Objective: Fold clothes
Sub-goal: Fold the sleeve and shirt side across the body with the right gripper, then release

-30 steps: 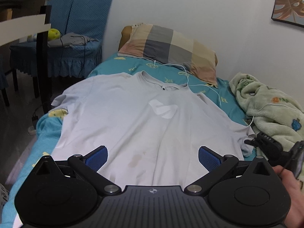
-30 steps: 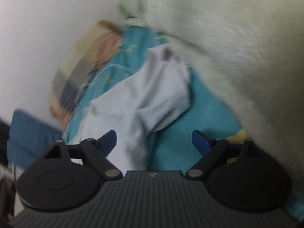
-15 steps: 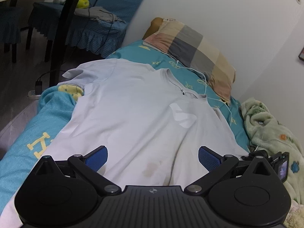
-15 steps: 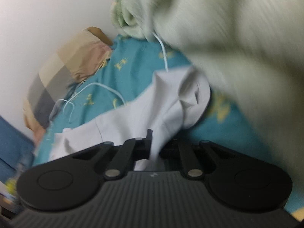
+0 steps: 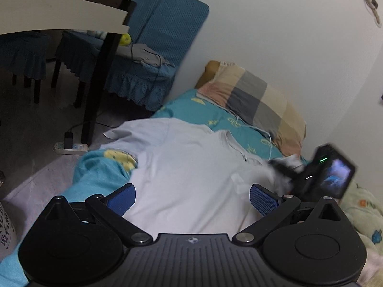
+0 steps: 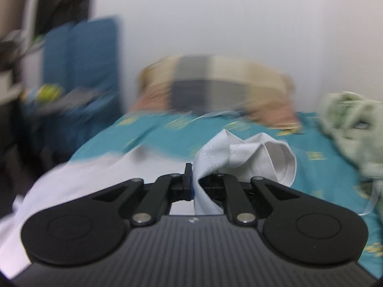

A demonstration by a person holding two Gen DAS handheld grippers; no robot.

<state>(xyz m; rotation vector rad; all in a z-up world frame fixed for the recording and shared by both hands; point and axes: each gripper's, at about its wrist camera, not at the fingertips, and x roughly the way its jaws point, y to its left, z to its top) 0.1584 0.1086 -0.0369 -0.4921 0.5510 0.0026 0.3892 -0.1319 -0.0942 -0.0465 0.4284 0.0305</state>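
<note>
A white T-shirt (image 5: 191, 167) is spread flat on the bed (image 5: 95, 174) so it can be folded. Its sleeve (image 6: 251, 157) is pinched in the closed jaws of the right gripper (image 6: 194, 186), apparently for folding inward. The left gripper (image 5: 191, 196) is held over the hem, jaws wide and empty

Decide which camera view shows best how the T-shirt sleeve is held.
The right wrist view: the right gripper is shut on the sleeve, sharp and close. The left wrist view shows only a blur there.
</note>
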